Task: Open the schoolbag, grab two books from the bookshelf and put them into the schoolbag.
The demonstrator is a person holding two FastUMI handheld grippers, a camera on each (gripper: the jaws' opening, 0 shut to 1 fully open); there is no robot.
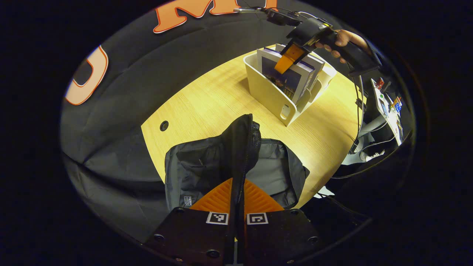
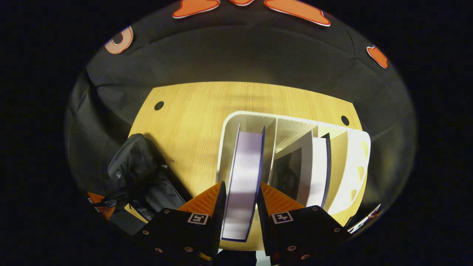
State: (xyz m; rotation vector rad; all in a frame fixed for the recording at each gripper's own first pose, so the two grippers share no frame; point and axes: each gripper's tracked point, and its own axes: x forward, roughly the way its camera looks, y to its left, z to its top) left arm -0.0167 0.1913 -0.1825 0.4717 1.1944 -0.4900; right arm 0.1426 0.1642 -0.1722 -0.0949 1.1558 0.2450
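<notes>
A: Left gripper (image 1: 236, 201), left gripper view: clenched on a raised fold of the schoolbag (image 1: 236, 162), zipper edge pinched between both fingers, fold held up above the rest of the bag.

B: Bag position?

A: Lying on the wooden table (image 1: 207, 107), near edge, directly ahead of the left gripper. Main compartment gaping open, grey lining visible to the right of the lifted fold.

B: Right gripper?

A: Right gripper (image 2: 241, 207), right gripper view: straddling the top edge of 1 book (image 2: 245, 173), 1 finger on each side, both close against the covers. True squeeze or just a snug fit: cannot tell. Seen also from the left gripper view at far end of table, right gripper (image 1: 292, 55) dipped into the top of the bookshelf (image 1: 271, 96), held by a hand (image 1: 342, 40).

B: Book relative to the claw?

A: Upright in the leftmost compartment of the white bookshelf (image 2: 354, 162), page edges facing the camera, running straight between the fingers. Second book (image 2: 317, 170) upright 1 compartment over to the right, apart from the gripper.

B: Shelf versus bag?

A: Shelf standing further back on the table, well apart from the bag. In the right gripper view, schoolbag (image 2: 140, 173) lower left of the shelf, left gripper (image 2: 101, 207) partly visible at its near edge.
</notes>
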